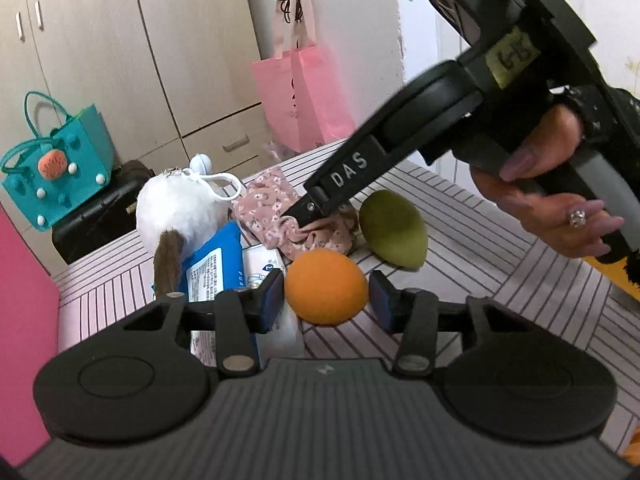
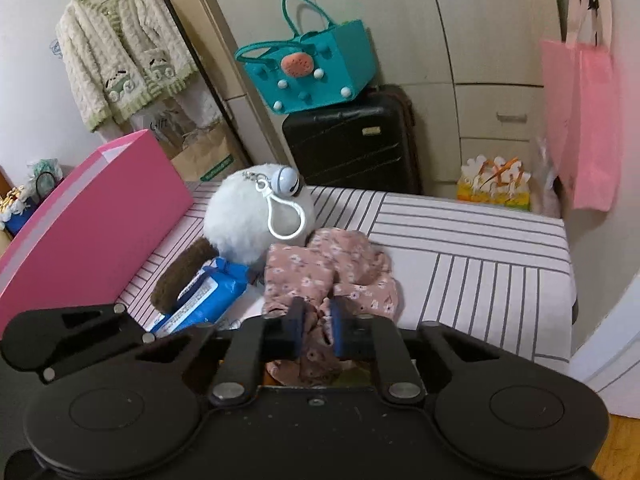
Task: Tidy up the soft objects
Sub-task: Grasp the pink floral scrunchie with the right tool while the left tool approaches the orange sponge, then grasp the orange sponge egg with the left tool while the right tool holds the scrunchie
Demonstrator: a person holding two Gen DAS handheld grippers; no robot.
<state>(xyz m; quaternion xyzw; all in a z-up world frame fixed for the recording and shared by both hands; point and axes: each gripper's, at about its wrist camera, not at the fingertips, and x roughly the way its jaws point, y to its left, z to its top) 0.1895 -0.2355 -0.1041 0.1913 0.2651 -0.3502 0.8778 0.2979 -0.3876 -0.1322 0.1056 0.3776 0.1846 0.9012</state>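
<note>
Beige wardrobe (image 2: 460,20) behind a black suitcase (image 2: 352,144); striped tabletop (image 2: 480,248).

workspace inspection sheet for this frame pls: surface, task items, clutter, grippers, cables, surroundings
Surface: striped cloth-covered table.
Task items: white plush ball with keyring clip; pink floral fabric bunched beside it; orange sponge and green sponge lying apart.
Clutter: blue wipes pack under the plush's brown tail; pink box at the table's left edge.
Grippers: left gripper open, fingers either side of the orange sponge, not visibly touching; right gripper shut on the pink floral fabric.
Cables: nothing seen.
Surroundings: teal bag on black suitcase; wardrobe; pink tote hanging; knit cardigan hanging.
</note>
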